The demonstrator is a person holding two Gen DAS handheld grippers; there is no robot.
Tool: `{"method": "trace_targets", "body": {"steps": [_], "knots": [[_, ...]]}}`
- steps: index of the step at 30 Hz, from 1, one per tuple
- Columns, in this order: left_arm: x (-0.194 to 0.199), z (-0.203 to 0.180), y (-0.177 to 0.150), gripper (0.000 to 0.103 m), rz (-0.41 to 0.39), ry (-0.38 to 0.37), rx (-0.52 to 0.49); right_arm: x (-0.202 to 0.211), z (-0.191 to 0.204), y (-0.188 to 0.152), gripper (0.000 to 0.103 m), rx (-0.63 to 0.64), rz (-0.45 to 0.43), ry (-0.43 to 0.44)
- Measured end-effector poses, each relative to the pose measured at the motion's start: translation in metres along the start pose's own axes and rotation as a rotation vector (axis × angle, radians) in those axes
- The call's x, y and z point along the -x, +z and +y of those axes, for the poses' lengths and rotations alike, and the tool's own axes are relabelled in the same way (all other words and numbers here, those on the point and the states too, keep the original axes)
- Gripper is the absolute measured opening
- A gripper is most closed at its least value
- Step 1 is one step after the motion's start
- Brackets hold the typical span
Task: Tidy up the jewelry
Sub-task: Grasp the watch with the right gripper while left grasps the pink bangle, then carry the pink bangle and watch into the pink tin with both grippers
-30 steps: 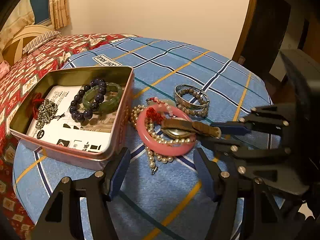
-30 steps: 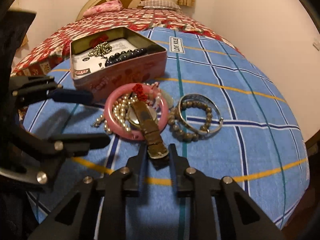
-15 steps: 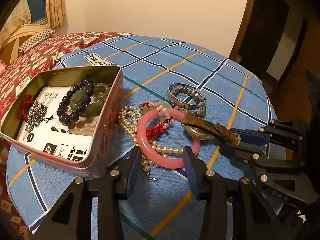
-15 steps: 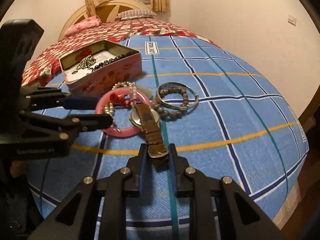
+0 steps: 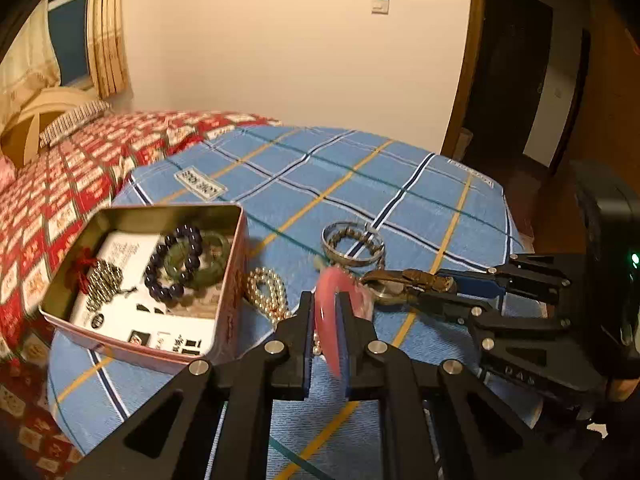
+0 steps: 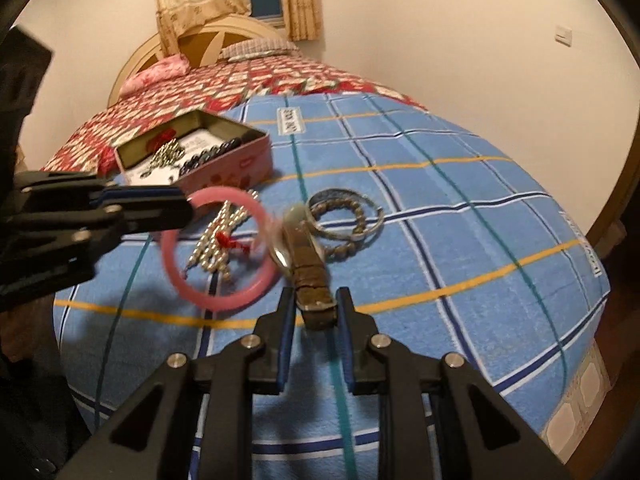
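One blue plaid cloth [image 5: 360, 184] covers what seems a bed [image 5: 80, 152].

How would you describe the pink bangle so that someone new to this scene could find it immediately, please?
Start at the open tin box on the blue checked cloth. Just right of it, the left gripper is shut on a smooth pink bangle, lifted on edge above the pearl necklace. It is the only solid pink ring; the neighbours are beaded strands, a silver bangle and a watch.

Blue plaid cloth [image 5: 360, 184] covers the surface. On it: pink tin [image 5: 230, 280] left, pearl strand [image 5: 266, 292] beside it, silver bangle [image 5: 352, 242] farther right.
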State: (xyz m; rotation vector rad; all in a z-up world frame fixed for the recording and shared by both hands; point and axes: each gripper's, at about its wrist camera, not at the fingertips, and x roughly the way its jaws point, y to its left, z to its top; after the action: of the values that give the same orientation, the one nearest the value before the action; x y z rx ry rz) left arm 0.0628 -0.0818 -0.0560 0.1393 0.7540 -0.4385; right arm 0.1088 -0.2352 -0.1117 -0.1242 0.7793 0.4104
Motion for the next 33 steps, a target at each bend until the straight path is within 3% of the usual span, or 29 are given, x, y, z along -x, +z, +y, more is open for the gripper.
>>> {"method": "trace_targets", "body": {"steps": [9,21,33], "knots": [[0.001,0.003,0.001,0.009,-0.007,0.013,-0.004,0.003,-0.004,0.002,0.022,-0.021,-0.012,-0.002],[0.037,0.003,0.024,0.008,-0.116,0.023,-0.026,0.012,-0.002,0.008,0.022,-0.019,-0.047,-0.002],[0.055,0.018,0.041,0.008,-0.169,0.057,-0.022,0.019,-0.001,0.018,0.021,-0.013,-0.076,-0.001]]}}
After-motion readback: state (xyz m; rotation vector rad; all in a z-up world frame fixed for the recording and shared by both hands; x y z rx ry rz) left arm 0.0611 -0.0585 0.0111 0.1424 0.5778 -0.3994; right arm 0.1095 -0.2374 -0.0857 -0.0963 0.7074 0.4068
